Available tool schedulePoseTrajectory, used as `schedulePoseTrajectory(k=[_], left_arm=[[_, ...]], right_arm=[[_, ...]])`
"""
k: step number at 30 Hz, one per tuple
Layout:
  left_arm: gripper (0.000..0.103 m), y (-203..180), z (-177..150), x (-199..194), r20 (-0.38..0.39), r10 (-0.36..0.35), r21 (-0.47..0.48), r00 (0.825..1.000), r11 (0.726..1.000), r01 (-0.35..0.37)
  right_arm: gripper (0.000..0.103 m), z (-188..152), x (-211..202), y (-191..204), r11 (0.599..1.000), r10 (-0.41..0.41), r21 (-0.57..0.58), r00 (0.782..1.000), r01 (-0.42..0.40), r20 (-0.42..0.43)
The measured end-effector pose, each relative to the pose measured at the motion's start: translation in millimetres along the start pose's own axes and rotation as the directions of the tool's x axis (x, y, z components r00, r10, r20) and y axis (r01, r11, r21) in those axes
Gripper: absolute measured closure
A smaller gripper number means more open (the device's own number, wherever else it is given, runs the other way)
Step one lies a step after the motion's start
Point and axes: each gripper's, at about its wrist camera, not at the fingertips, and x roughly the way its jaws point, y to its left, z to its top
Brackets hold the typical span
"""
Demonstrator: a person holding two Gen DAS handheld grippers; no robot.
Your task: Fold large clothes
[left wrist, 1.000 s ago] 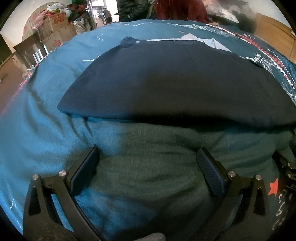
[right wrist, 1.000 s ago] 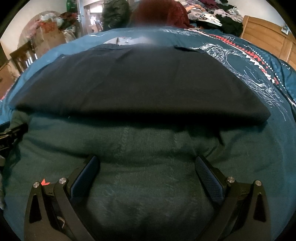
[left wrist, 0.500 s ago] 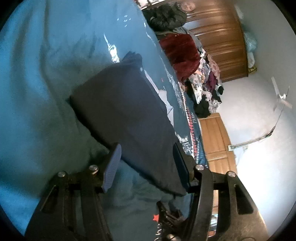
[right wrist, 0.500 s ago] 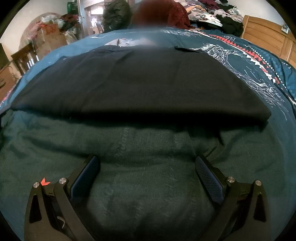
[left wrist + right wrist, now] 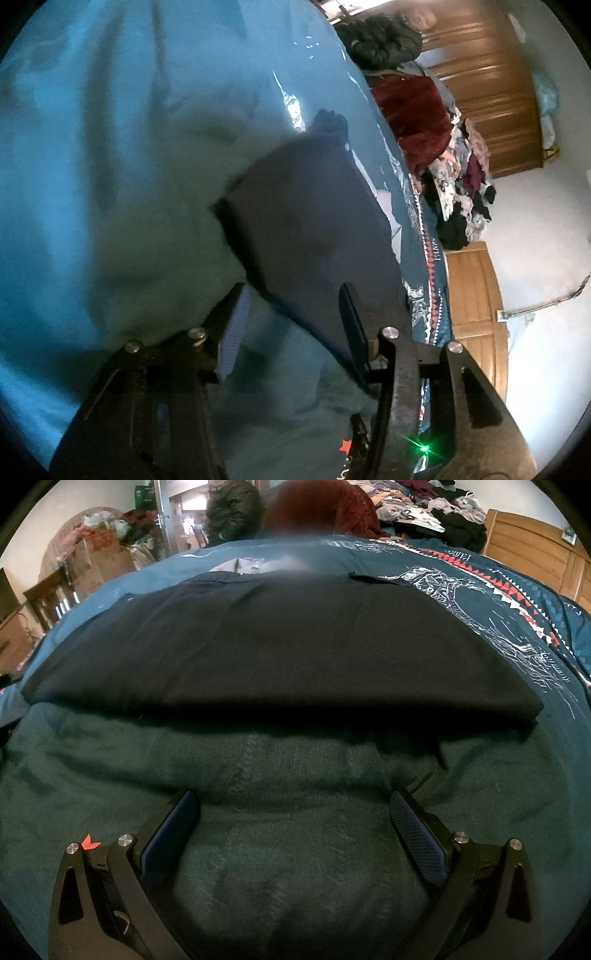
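- Rolled sideways since a second ago, the left gripper (image 5: 291,314), jaws spread, straddles the dark garment (image 5: 314,229)'s near edge at lower centre.
- Right gripper (image 5: 293,823), spread and empty, faces the garment's long edge across mid-frame.

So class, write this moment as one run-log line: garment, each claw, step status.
garment: dark folded garment flat on teal bedspread | left claw: open, tilted, at garment's edge | right claw: open, short of garment | step: no grasp

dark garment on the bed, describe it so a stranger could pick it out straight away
A teal bedspread covers the big bed. Flat across its middle lies the dark garment, a wide, folded navy slab ahead of both tongs. Unlike the tangled, colourful clothes pile past the far edge, it is plain, smooth and alone.
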Motion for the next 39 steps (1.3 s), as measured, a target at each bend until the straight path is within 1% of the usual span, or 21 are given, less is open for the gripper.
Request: schedulePoseTrajectory(k=[3,7,9,11,12,13,14,15,16,18,23,26,28,39], left_arm=[[0.053,-2.8,6.6,8.4,0.008,0.037,0.019,0.999,0.999,-0.037],[0.049,-9.8,16.5,17.8,0.043,0.059,0.030,0.997,0.998,-0.060],[0.048,-14.0,20.0,22.6,0.057,0.076,0.052,0.995,0.996,-0.079],[0.050,-18.8,21.0,28.9,0.078,0.101,0.097,0.992,0.989,-0.109],[0.057,-18.5,20.9,30.7,0.088,0.112,0.107,0.990,0.987,-0.121],[0.068,-17.7,20.2,31.2,0.094,0.117,0.114,0.989,0.985,-0.128],[0.074,-15.8,19.9,32.3,0.102,0.126,0.121,0.987,0.983,-0.138],[0.084,-13.1,20.0,31.7,0.108,0.130,0.122,0.986,0.982,-0.143],[0.088,-8.1,19.7,31.1,0.120,0.120,0.121,0.985,0.983,-0.135],[0.091,-5.8,18.6,27.0,0.138,0.100,0.130,0.985,0.984,-0.118],[0.090,-0.9,15.3,29.1,0.176,0.098,0.181,0.980,0.975,-0.130],[0.090,-6.8,14.0,31.3,0.190,0.132,0.212,0.973,0.962,-0.172],[0.089,-8.0,13.2,31.7,0.195,0.140,0.226,0.971,0.957,-0.183],[0.089,-10.0,11.4,31.4,0.213,0.141,0.242,0.967,0.951,-0.192]], right_arm=[[0.000,-0.2,-0.2,-0.3,1.000,0.000,0.000,1.000,0.000,0.000],[0.000,-0.2,-0.1,-0.3,1.000,-0.001,0.000,1.000,0.001,0.004],[0.000,-0.3,-0.2,-0.3,1.000,0.000,0.000,1.000,0.000,0.004],[0.000,-0.3,-0.2,-0.3,1.000,-0.001,0.000,1.000,0.001,0.004],[0.000,-0.3,-0.2,-0.3,1.000,0.000,0.000,1.000,0.000,0.004],[0.000,0.0,0.0,-0.1,1.000,0.000,0.000,1.000,0.000,0.004],[0.000,-0.2,-0.1,-0.1,1.000,-0.001,0.000,1.000,0.001,0.004],[0.000,-0.3,-0.2,-0.3,1.000,-0.001,0.000,1.000,0.001,0.004],[0.000,-0.2,-0.2,-0.3,1.000,0.000,0.000,1.000,0.000,0.005],[0.000,-0.3,-0.2,-0.2,1.000,-0.001,-0.001,1.000,0.001,0.004],[0.000,-0.1,0.3,0.3,1.000,-0.003,-0.002,1.000,0.003,0.003],[0.000,-0.1,0.5,0.3,1.000,-0.004,-0.002,1.000,0.004,0.004],[0.000,0.1,0.7,0.2,1.000,-0.004,-0.002,1.000,0.004,0.006],[0.000,-0.3,0.5,0.7,1.000,-0.005,-0.003,1.000,0.005,0.006]])
